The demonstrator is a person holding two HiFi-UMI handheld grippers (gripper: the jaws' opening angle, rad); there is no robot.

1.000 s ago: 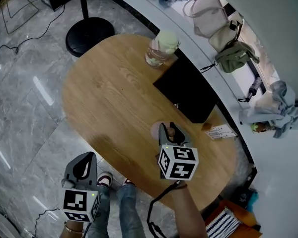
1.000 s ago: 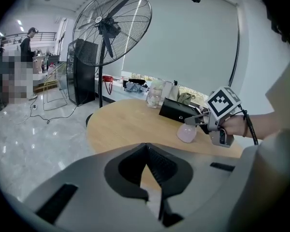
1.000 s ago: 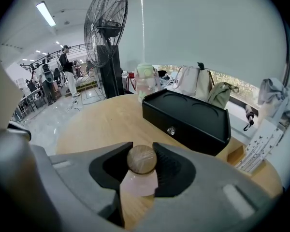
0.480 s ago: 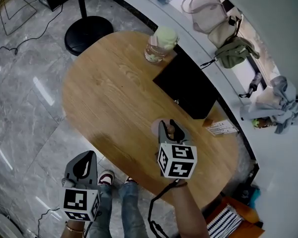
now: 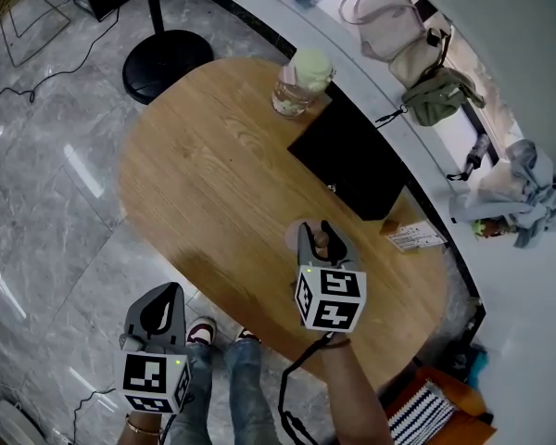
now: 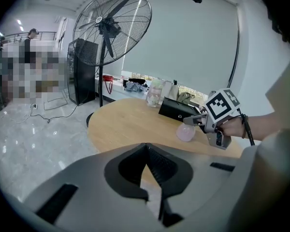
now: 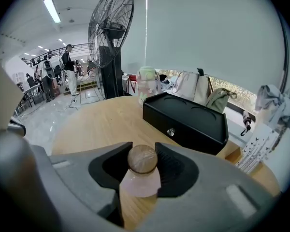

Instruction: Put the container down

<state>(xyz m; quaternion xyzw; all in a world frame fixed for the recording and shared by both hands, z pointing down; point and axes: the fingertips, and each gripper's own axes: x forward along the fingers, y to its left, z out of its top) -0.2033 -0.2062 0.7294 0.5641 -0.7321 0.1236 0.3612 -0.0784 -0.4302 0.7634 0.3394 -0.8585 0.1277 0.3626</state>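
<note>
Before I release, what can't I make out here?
1. Base of the pink container: the right gripper covers it in the head view, its jaws in the right gripper view; too small in the left gripper view. Contact with the table unclear.
2. Contents of the black box: lid shut in every view.

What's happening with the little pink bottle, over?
Left hand-held gripper shut, empty, beside the table. Right hand-held gripper shut on pink bottle, at the tabletop. Black box beyond, not in the way.
</note>
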